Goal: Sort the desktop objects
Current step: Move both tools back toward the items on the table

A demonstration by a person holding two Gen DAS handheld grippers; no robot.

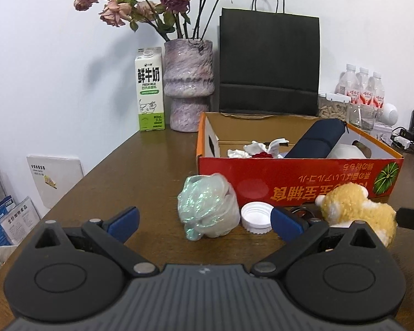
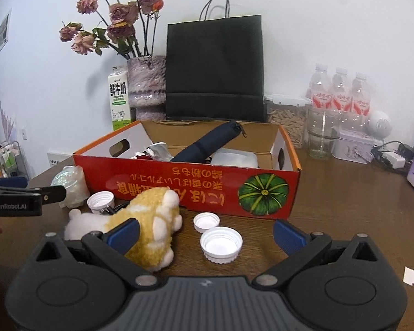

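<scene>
- My left gripper is hovering over the table, fingers spread wide and holding nothing; a shiny bag is lying between them, untouched.
- My right gripper is likewise standing spread; two white caps are lying between its fingers.
- A plush toy is lying just behind its left finger, near the red box.
- The box is holding a navy pouch and crumpled scraps.
</scene>
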